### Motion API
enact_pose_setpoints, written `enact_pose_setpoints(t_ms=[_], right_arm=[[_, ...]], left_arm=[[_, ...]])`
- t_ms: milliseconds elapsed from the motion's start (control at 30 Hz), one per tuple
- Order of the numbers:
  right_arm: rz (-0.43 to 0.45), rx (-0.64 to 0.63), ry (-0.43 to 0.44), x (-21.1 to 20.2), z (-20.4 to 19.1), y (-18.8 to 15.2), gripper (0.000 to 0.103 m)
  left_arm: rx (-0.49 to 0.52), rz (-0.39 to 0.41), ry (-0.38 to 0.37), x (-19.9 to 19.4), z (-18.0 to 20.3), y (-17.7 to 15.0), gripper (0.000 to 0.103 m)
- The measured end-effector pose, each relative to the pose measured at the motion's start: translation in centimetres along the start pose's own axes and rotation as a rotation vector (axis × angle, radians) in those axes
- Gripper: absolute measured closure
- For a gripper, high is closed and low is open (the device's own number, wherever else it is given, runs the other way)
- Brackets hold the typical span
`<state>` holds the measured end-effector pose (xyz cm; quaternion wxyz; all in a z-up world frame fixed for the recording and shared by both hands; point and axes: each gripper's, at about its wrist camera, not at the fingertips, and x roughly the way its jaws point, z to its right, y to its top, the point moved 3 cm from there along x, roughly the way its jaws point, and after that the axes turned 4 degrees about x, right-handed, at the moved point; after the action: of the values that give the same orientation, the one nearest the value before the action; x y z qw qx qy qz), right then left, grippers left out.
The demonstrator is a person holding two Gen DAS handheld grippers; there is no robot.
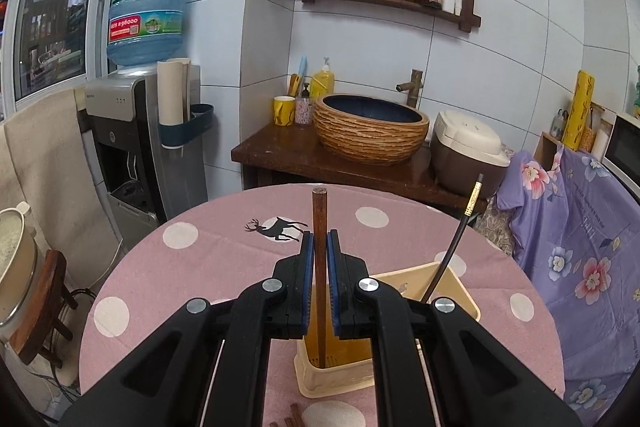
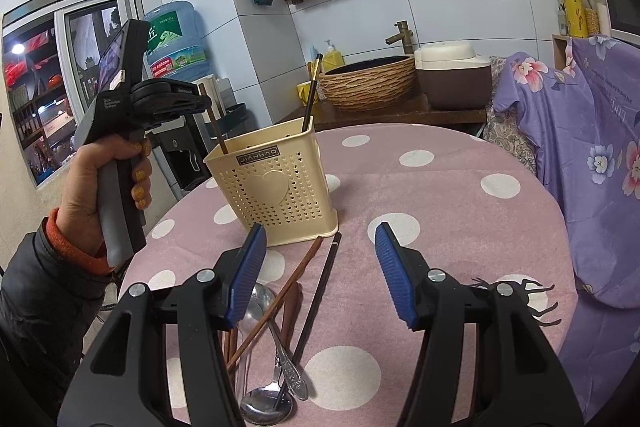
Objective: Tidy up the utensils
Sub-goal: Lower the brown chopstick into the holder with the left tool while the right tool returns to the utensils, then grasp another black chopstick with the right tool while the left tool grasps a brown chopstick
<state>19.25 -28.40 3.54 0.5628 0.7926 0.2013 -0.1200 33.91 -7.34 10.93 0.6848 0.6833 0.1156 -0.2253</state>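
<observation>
A cream perforated utensil holder (image 2: 276, 183) stands on the pink dotted table; it also shows in the left wrist view (image 1: 456, 291). My left gripper (image 1: 320, 241) is shut on a brown wooden chopstick (image 1: 319, 227), held upright with its lower end inside the holder. That gripper (image 2: 202, 105) and chopstick (image 2: 218, 137) also show in the right wrist view. A black chopstick (image 2: 311, 95) leans in the holder's far side. My right gripper (image 2: 320, 267) is open and empty above loose utensils: a brown chopstick (image 2: 288, 287), a black chopstick (image 2: 320, 291) and metal spoons (image 2: 276, 339).
A round table with a pink dotted cloth (image 2: 440, 211). Behind it stand a wooden counter with a woven basin (image 1: 370, 127) and a rice cooker (image 1: 468, 151). A water dispenser (image 1: 140, 131) is at the left, a purple floral cover (image 2: 580, 155) at the right.
</observation>
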Motion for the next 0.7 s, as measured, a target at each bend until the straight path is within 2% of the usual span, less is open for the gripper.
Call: enact_pose_setpoints(t_ms=[100,133,167,200,233,333,533,700], right_arm=[[-0.012,0.001,-0.008,0.3,0.1,-0.2,0.046],[-0.018,0.003,-0.01,0.5,0.2,-0.3,0.046],[-0.023,0.004,-0.012,0.6,0.2,-0.4,0.046],[-0.029,0.006,-0.015,0.8,0.2,-0.5,0.046],[-0.035,0.006,-0.019,0.9,0.2,-0.6,0.046],[-0.063,0.008,-0.029,1.7,0.3,-1.1,0.046],[-0.143,0.029,-0.035,3.9,0.8,-2.4,0.046],[-0.224,0.039,-0.029,6.1,0.5,-3.8,0.05]], left_arm=[[0.001,-0.019,-0.031,-0.1,0.1,-0.4,0.09],[0.001,-0.028,-0.041,-0.2,0.1,-0.7,0.074],[-0.002,-0.03,-0.05,-0.5,0.0,-1.0,0.049],[-0.01,-0.027,-0.057,-0.9,-0.1,-1.4,0.039],[-0.025,-0.015,-0.062,-1.5,-0.4,-1.8,0.034],[-0.019,-0.036,-0.062,-2.6,-0.8,-3.8,0.034],[-0.025,-0.19,-0.057,-2.6,-2.8,-10.5,0.036],[-0.062,-0.338,-0.057,-1.0,-4.4,-15.2,0.058]])
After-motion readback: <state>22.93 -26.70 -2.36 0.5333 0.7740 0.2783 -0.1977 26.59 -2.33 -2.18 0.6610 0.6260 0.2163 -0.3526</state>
